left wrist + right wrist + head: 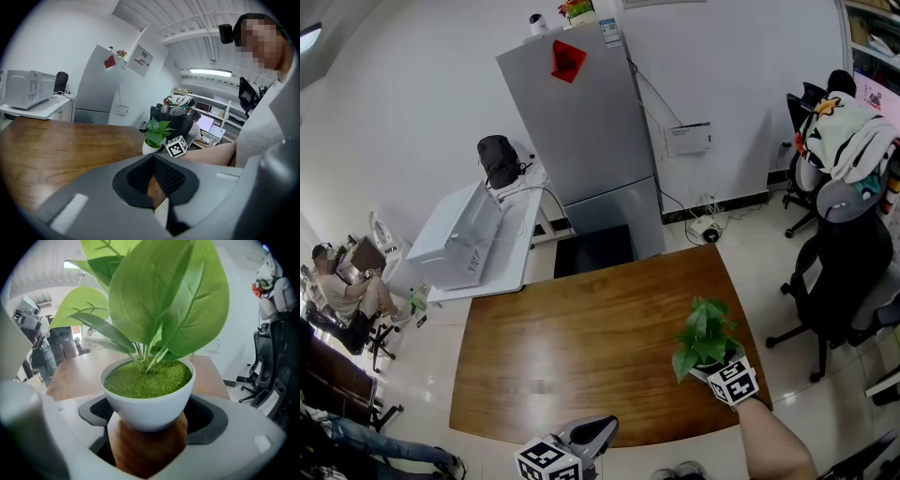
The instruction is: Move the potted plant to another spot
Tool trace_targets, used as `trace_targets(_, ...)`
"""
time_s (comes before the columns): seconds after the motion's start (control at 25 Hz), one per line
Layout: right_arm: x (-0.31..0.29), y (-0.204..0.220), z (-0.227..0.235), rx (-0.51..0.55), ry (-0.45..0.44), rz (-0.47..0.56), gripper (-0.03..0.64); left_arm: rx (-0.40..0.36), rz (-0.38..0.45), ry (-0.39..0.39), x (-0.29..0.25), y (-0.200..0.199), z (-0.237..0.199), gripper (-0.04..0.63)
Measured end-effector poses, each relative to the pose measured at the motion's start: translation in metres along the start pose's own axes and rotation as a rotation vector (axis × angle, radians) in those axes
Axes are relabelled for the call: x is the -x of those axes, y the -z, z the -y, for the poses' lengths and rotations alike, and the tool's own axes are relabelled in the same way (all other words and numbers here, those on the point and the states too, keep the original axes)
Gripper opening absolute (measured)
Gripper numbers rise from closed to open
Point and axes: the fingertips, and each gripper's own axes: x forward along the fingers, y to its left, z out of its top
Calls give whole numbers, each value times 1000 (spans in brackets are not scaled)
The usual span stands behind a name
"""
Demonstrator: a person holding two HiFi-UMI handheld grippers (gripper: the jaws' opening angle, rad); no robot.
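The potted plant, green leaves in a small white pot, stands near the right edge of the brown wooden table. My right gripper reaches in from the near side with its jaws wide on either side of the pot. In the right gripper view the pot rests on the wood between the two dark pads of the right gripper, and I see no pad pressing it. My left gripper hovers at the table's near edge, and in its own view the left gripper is shut on nothing.
A grey fridge stands behind the table, with a white microwave on a white side table to its left. Black office chairs stand on the right. A person sits at the far left.
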Motion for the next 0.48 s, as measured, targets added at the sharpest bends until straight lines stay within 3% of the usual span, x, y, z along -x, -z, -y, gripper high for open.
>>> trace_targets(0.48, 25, -22, -12, 4, -55, 36, 449, 15, 8, -12, -9, -1, 11, -3)
